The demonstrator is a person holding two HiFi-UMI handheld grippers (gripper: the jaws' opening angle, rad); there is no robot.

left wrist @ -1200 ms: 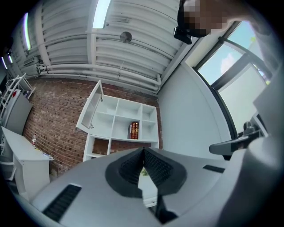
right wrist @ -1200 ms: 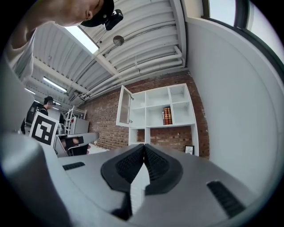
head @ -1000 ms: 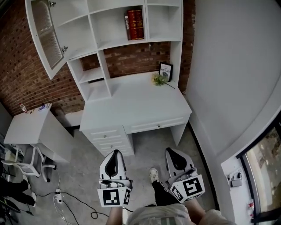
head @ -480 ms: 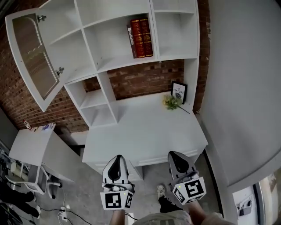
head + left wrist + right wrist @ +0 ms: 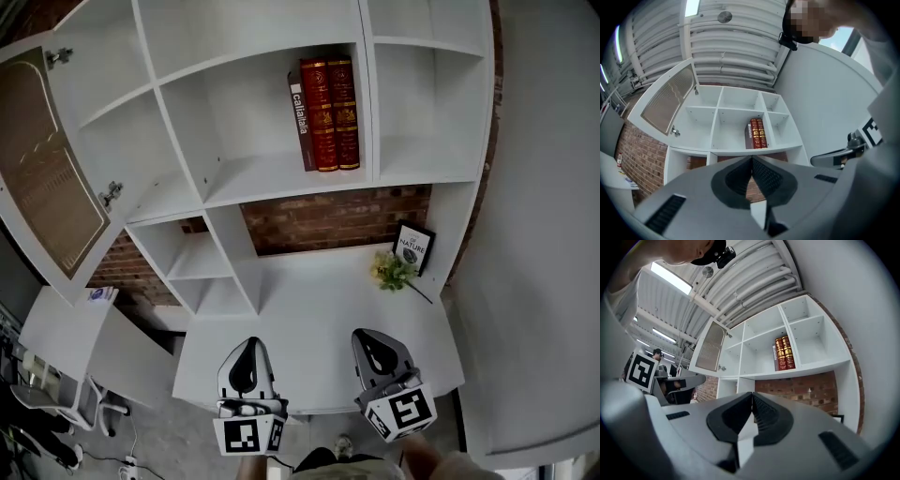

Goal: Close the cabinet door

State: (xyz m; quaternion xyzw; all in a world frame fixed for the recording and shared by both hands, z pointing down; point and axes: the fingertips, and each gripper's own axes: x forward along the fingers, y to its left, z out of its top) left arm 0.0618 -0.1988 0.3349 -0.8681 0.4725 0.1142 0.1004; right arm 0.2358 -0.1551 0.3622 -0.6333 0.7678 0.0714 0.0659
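The white wall cabinet (image 5: 272, 178) stands over a white desk (image 5: 319, 328). Its glass-panelled door (image 5: 42, 178) is swung open to the left, with a small knob (image 5: 111, 194) on its inner edge. The door (image 5: 665, 101) also shows at the upper left of the left gripper view, and the door (image 5: 710, 348) shows in the right gripper view. My left gripper (image 5: 246, 354) and right gripper (image 5: 373, 345) hover side by side over the desk's front edge. Both are shut with nothing in them and point toward the shelves, well short of the door.
Red books (image 5: 328, 112) stand in the middle shelf. A framed card (image 5: 412, 246) and a small flower sprig (image 5: 392, 272) sit at the desk's back right. A low white table (image 5: 56, 323) and a chair (image 5: 37, 398) are to the left, and a white wall (image 5: 544, 234) to the right.
The cabinet and desk have grown larger and slid down in the head view; both grippers now hang over the desk's front edge instead of over the floor. The door stays open.
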